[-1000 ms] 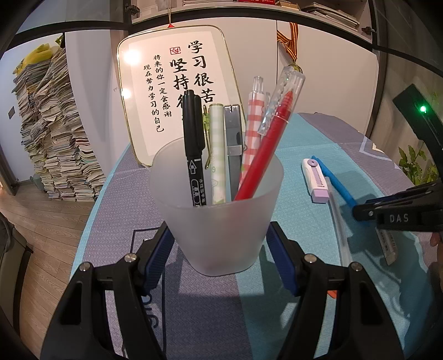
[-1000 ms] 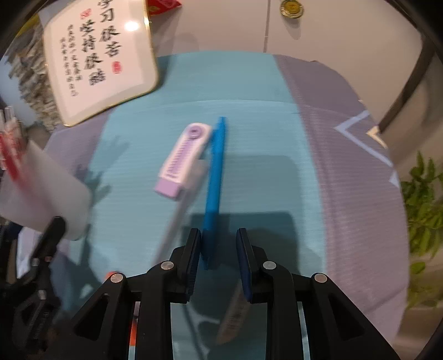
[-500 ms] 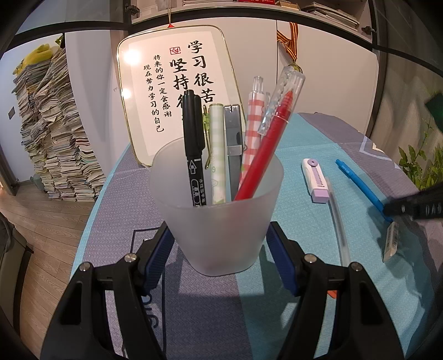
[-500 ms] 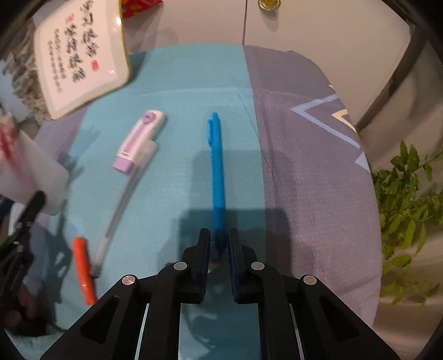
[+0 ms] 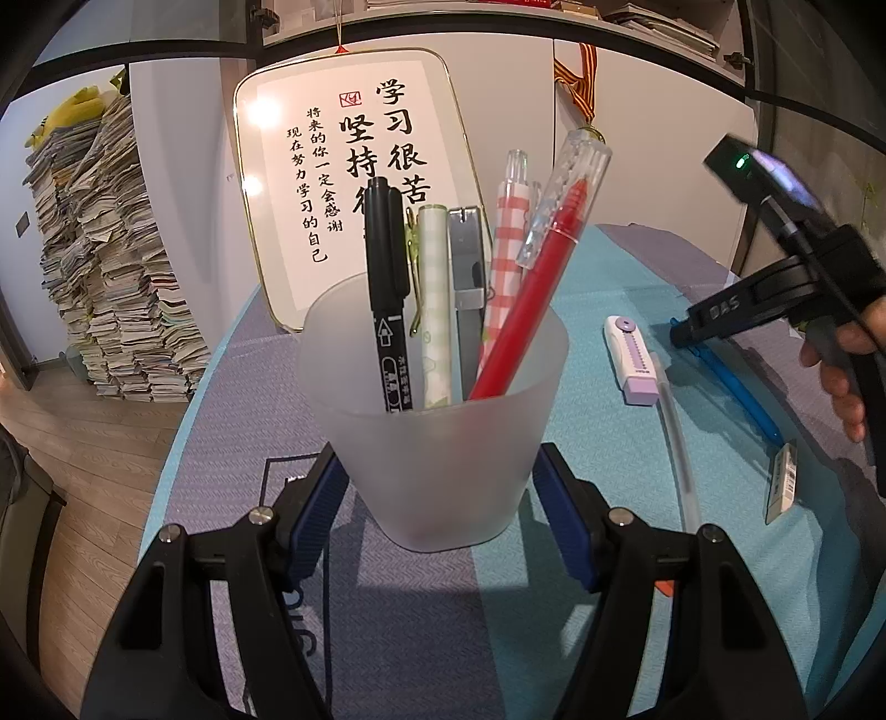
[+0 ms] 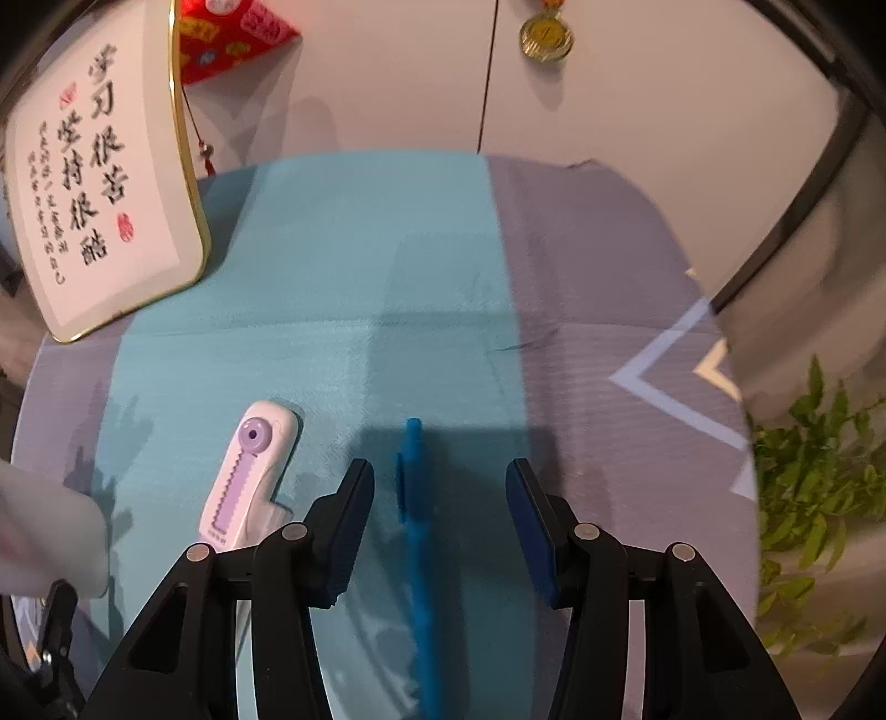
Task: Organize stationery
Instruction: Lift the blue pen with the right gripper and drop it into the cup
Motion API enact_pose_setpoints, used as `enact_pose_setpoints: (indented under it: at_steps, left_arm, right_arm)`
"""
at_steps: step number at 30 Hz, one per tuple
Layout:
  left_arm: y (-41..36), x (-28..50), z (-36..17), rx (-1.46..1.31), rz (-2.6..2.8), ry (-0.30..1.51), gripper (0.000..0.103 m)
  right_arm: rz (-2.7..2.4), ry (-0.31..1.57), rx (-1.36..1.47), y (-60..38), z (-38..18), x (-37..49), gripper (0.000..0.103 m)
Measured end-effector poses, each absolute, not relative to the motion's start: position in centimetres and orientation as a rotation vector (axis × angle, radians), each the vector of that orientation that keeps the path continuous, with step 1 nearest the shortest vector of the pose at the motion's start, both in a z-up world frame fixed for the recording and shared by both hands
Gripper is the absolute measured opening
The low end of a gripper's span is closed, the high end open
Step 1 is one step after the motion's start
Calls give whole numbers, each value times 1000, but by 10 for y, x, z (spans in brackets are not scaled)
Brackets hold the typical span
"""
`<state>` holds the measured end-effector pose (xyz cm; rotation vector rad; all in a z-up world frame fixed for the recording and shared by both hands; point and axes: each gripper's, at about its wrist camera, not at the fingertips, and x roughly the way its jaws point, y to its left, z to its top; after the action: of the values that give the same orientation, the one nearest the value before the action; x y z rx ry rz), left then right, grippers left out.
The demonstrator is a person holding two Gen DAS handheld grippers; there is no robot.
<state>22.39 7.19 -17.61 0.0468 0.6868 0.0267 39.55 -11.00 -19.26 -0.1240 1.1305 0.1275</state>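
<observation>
- The left gripper (image 5: 437,487) has its blue pads against both sides of a frosted cup (image 5: 434,421), clamping it near the base; the cup stands upright on the tablecloth (image 5: 581,343).
- The right gripper (image 6: 440,498) has its jaws spread wide, one on each side of a blue pen (image 6: 416,531) that lies flat on the cloth between them, touched by neither pad.
- In the cup stand a black marker (image 5: 387,288) with a white arrow and small print too fine to read, a pale green pen (image 5: 434,304), a grey clip-topped tool (image 5: 468,277), a red-checked pen (image 5: 506,249) and a red pen (image 5: 531,310) with a clear cap.
- The right gripper's arm, seen from the left wrist, reads "DAS" in white.
- Just left of the blue pen lies a white and purple correction tape (image 6: 249,476); the left view also shows a clear tube (image 5: 678,443) running from it toward the camera and a small barcoded eraser (image 5: 782,484), which the right view does not show.
- Behind, a gold-rimmed plaque (image 5: 343,183) leans against the cupboard, with brushed Chinese lines including "学习很苦" and "坚持".
- Only the right view shows the gold medal (image 6: 545,36) face-on and the green plant (image 6: 819,482); only the left shows the stack of papers (image 5: 105,266) on the floor.
</observation>
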Motion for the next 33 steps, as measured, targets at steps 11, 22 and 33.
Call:
enact_pose_setpoints:
  at_steps: [11,22,33]
  left_arm:
    - [72,224,-177,48,27,690,68]
    - [71,224,-178,48,28,693,68]
    - [70,225,-178,50,28,694,68]
  right_arm:
    - [233,1003,11,-124,-151,372,14]
    - [453,592,11,-89,-28,257,14]
    - [736,459,-62,-8,1,227,14]
